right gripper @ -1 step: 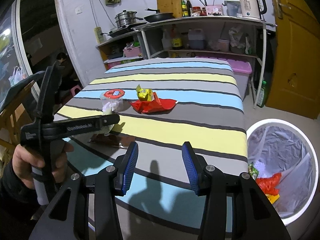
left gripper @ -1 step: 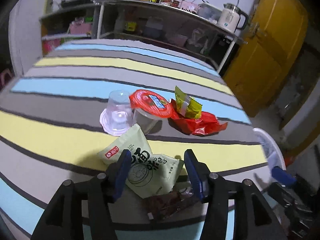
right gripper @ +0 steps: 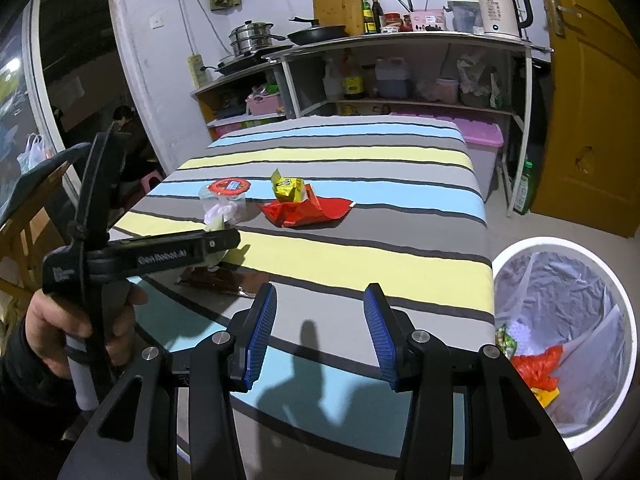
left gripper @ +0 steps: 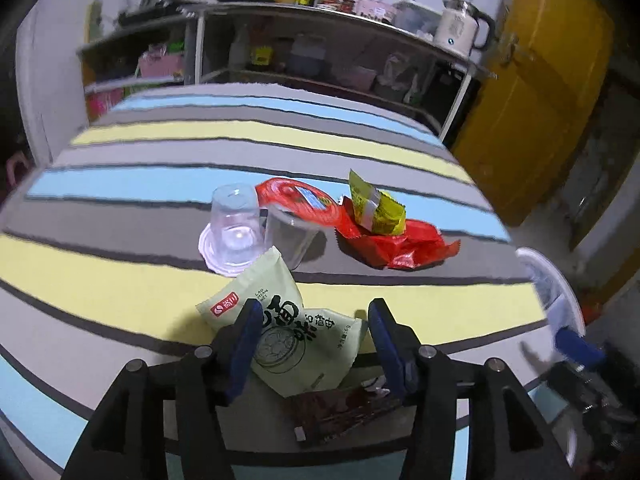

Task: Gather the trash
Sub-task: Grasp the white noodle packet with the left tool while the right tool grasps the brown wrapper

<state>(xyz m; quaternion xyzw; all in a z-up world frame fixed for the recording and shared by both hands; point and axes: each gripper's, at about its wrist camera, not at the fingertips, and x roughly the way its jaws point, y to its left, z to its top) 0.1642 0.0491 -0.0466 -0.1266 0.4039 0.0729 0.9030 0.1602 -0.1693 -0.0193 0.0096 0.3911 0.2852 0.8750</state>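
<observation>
Blue-padded left gripper (left gripper: 314, 340) fingers spread wide around green packet (left gripper: 288, 336).

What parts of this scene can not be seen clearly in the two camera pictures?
- Dark brown wrapper: left wrist view, partly covered by the pale green packet and the left gripper; its print is unreadable.
- Trash bin: left wrist view, blurred and cut off near the image edge.
- Bin contents: right wrist view, partly hidden by the table edge.
- Clear cups: right wrist view, too small to separate.
</observation>
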